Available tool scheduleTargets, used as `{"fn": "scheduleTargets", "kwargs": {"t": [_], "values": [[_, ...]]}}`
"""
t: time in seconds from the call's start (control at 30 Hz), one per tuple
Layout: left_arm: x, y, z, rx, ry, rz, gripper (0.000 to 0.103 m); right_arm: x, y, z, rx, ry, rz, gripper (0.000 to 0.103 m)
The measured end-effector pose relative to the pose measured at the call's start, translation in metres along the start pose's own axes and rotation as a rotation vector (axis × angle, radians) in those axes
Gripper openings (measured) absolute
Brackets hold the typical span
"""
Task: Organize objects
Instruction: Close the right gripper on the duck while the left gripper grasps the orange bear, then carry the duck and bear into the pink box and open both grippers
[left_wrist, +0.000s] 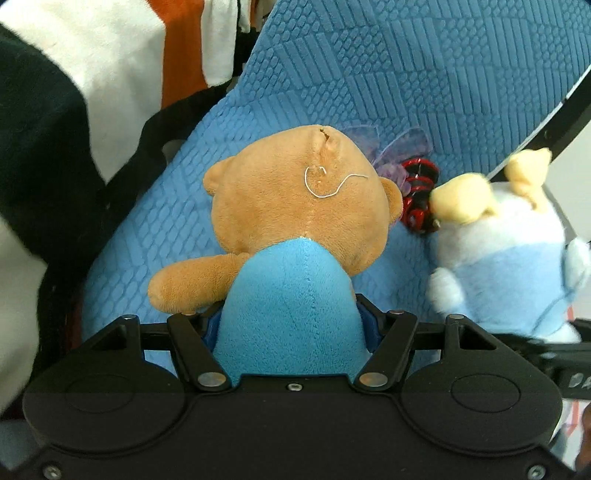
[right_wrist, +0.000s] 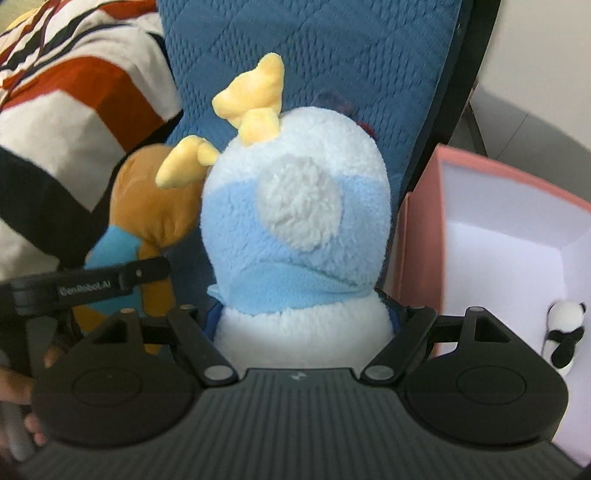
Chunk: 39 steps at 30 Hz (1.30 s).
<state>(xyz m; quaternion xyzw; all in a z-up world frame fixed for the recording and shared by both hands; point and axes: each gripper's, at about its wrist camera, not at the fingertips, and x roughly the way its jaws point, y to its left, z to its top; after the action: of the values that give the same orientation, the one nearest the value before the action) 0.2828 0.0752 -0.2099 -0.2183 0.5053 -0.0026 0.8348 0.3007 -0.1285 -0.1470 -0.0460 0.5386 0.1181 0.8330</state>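
Note:
My left gripper (left_wrist: 291, 321) is shut on a brown teddy bear in a blue shirt (left_wrist: 295, 206), held with its back to the camera over a blue textured cushion (left_wrist: 406, 74). My right gripper (right_wrist: 303, 317) is shut on a pale blue and white plush with yellow antlers (right_wrist: 295, 206), also seen from behind. The two toys are side by side: the pale plush shows at the right in the left wrist view (left_wrist: 506, 254), and the bear shows at the left in the right wrist view (right_wrist: 155, 206). The gripper fingertips are hidden by the toys.
A red and black coiled item (left_wrist: 419, 195) and a purple translucent piece (left_wrist: 399, 147) lie on the cushion behind the bear. A pink open box (right_wrist: 509, 236) with a small panda toy (right_wrist: 561, 332) stands at the right. A striped blanket (right_wrist: 74, 92) lies at the left.

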Motion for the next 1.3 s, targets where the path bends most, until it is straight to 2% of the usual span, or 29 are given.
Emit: {"fn": "scheduleTargets", "kwargs": {"t": [0.1,0.27,0.57,0.73,1.03,1.3], "values": [[-0.005,0.001,-0.009,-0.005,0.017,-0.011,0.066,0.005,0.0,-0.015,0.055,0.026,0.031,0.081],[-0.024,-0.002,-0.012,0.006,0.002,0.001,0.066,0.003,0.008,-0.025,0.05,0.023,0.04,0.081],[-0.064,-0.03,-0.018,0.015,0.015,-0.026,0.066,-0.054,-0.016,-0.035,0.103,-0.002,0.071,0.081],[-0.094,-0.045,-0.023,-0.024,0.028,-0.07,0.066,-0.082,-0.023,-0.032,0.098,-0.011,0.064,0.081],[-0.14,-0.094,-0.025,0.017,-0.012,-0.091,0.066,-0.133,-0.049,-0.04,0.134,-0.025,0.078,0.081],[-0.164,-0.157,-0.019,0.068,-0.058,-0.105,0.066,-0.179,-0.086,-0.042,0.14,-0.06,0.079,0.081]]}}
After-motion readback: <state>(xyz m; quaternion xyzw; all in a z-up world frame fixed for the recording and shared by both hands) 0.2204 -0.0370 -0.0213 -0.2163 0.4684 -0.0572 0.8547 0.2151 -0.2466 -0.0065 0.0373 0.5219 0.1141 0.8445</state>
